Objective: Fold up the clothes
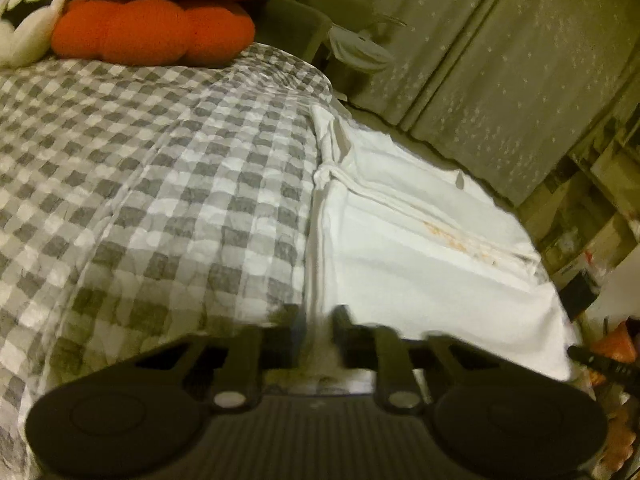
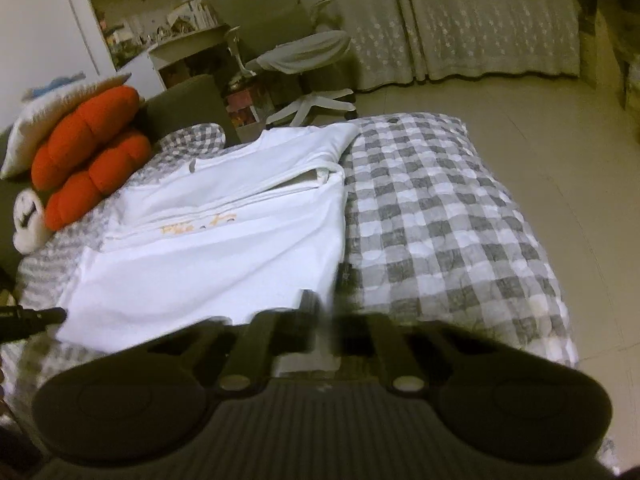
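White shirt [image 2: 224,240] – faint orange print, perhaps lettering; quilt [image 2: 440,216] grey-white check; cushions [image 2: 88,152] orange.

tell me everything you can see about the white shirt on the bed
The white cotton-looking t-shirt lies flat on the grey-and-white checked quilt, partly folded: both sides are turned inward, leaving long straight edges and layered creases down the middle. A small orange print shows near the centre fold, and a sleeve lies at the far end near the collar. The left tool and right tool each sit at a near corner of the hem; blur hides whether they grip it.
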A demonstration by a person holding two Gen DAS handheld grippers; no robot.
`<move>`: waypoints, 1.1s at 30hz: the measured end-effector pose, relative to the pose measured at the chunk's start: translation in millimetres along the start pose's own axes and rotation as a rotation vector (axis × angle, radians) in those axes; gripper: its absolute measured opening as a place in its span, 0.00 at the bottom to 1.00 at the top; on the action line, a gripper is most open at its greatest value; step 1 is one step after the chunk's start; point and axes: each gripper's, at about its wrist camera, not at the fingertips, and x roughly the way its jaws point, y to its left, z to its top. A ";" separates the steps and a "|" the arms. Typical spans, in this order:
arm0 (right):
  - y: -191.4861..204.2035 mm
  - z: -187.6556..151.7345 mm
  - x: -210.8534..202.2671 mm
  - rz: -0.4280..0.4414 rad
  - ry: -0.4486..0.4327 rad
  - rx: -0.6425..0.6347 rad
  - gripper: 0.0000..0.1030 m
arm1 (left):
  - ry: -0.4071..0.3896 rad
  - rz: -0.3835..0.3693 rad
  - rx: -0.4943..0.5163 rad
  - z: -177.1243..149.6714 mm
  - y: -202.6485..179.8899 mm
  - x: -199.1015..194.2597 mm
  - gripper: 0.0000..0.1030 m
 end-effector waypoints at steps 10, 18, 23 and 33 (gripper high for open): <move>-0.6 -8.1 -13.4 0.011 -0.030 0.034 0.17 | 0.006 -0.059 -0.054 -1.2 9.2 -5.7 0.09; 1.8 -11.9 -22.1 0.000 -0.052 0.013 0.06 | 0.003 -0.057 -0.030 -1.4 7.6 -9.8 0.06; 1.8 -15.5 -26.7 -0.012 -0.058 0.006 0.05 | -0.017 -0.091 -0.023 -1.8 8.1 -23.4 0.05; -3.0 -22.2 -24.7 -0.053 -0.023 0.014 0.05 | 0.001 -0.072 -0.046 -13.8 16.0 -23.9 0.06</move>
